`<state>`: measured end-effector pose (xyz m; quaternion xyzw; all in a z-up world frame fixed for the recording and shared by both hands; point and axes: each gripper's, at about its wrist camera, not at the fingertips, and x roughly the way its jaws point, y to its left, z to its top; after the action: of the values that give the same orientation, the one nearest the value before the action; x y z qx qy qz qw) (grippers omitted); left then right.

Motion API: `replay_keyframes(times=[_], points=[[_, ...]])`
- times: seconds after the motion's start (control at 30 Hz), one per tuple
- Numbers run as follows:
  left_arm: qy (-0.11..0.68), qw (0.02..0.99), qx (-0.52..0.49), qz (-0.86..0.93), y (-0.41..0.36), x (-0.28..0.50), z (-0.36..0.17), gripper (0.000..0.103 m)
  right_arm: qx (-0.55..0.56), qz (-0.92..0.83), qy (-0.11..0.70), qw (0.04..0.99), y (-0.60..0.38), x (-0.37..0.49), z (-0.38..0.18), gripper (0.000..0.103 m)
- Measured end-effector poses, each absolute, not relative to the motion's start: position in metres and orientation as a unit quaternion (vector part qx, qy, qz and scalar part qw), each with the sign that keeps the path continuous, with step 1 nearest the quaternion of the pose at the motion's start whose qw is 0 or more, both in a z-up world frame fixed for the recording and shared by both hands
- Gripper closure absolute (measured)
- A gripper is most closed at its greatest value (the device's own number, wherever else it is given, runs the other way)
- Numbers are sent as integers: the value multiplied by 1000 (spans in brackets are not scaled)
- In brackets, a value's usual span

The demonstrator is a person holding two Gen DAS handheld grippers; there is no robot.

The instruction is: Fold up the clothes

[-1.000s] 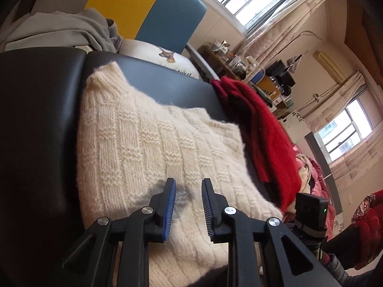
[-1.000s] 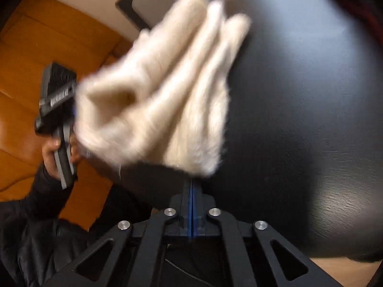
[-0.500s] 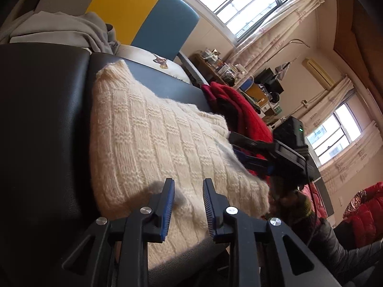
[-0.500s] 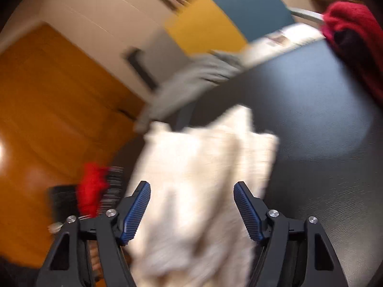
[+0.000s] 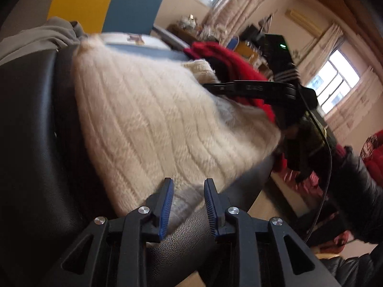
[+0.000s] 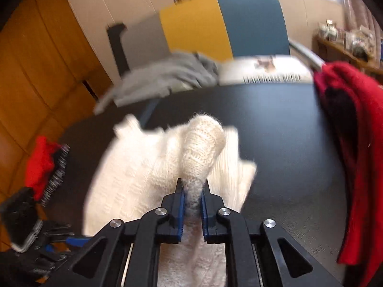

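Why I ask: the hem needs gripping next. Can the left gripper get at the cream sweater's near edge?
Probably yes: the left gripper is open, the cream sweater edge lies just ahead, nothing between.

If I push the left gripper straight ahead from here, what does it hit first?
Probably the near edge of the cream sweater, lying on the black seat just beyond the open left gripper. Depth is unclear.

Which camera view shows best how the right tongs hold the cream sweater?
The right wrist view: a bunched fold of the cream sweater sits pinched between the right tongs. The left wrist view shows the right tongs only side-on, so the pinch is hidden; the left tongs are open.
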<state>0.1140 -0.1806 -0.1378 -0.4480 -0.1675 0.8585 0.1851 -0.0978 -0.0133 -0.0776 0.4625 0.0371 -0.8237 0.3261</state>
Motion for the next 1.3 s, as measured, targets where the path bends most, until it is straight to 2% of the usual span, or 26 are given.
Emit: replay_keyframes(times=[0.03,0.2,0.33,0.47,0.67,0.87,0.9,1.03,1.23,1.3], points=[[-167,184,-450,858,-180,114,-137,77,474,-818,19,325,-10,-103,-92,91],[-172,187,-461,850,-181,115,-136,78,485,-764,-215,367,40,-123,-140,92],[-208,190,-458,843,-189,118,-132,79,482,-741,-267,384,53,-129,-144,89],[-237,191,-430,850,-196,123,-116,78,450,-791,-166,380,44,-116,-91,72],[-228,181,-410,864,-195,111,-104,77,389,-797,-52,459,22,-63,-23,71],[-177,162,-471,849,-169,91,-139,78,457,-778,146,407,-7,-15,-86,71],[-181,162,-469,849,-168,92,-143,78,463,-777,152,398,-5,-13,-104,71],[-204,165,-461,847,-173,96,-143,78,459,-793,67,396,14,-18,-121,71],[-253,179,-405,860,-212,80,-99,78,460,-793,59,396,5,-23,-120,71],[-247,164,-388,873,-231,60,-83,78,461,-792,48,398,6,-25,-122,71]])
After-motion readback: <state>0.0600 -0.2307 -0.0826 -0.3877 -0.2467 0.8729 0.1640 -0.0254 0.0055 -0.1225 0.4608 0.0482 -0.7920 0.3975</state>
